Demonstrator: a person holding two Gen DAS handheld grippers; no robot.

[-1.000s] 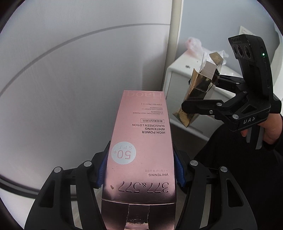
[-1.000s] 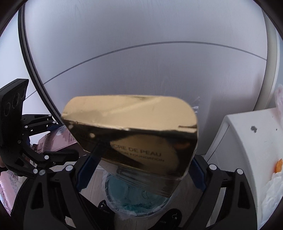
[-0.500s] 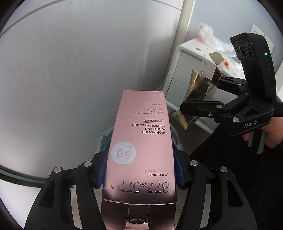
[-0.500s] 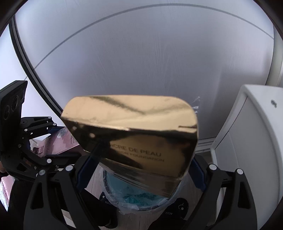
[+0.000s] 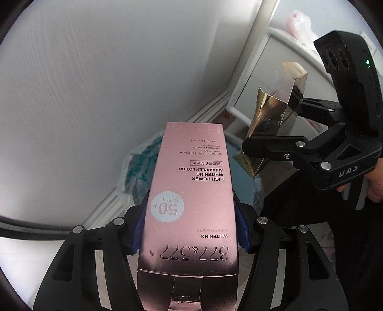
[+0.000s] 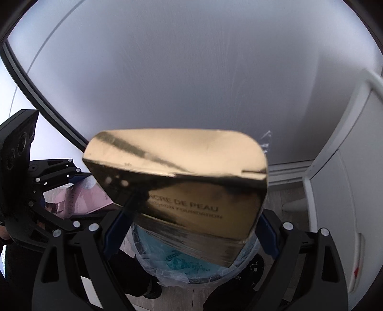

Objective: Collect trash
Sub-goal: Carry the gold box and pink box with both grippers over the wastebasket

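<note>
My left gripper [image 5: 190,229] is shut on a tall pink sunscreen box [image 5: 191,191], held above a bin lined with a clear bag [image 5: 136,167]. My right gripper [image 6: 189,229] is shut on a gold foundation box [image 6: 191,191] with its top flap open, held over the same bin [image 6: 186,265]. In the left wrist view the right gripper [image 5: 270,146] and the gold box [image 5: 273,112] are at the right, above the bin's far side. In the right wrist view the left gripper [image 6: 79,198] with the pink box [image 6: 91,198] is at the left.
A pale wall [image 5: 95,83] with a white skirting board stands behind the bin. A white cabinet [image 5: 258,91] stands to the right, with a crumpled plastic bag [image 5: 299,21] on top. The cabinet's side [image 6: 335,203] fills the right of the right wrist view.
Both grippers have tilted downward and moved over the bin, which now shows more fully under both boxes. Both boxes stay gripped.
</note>
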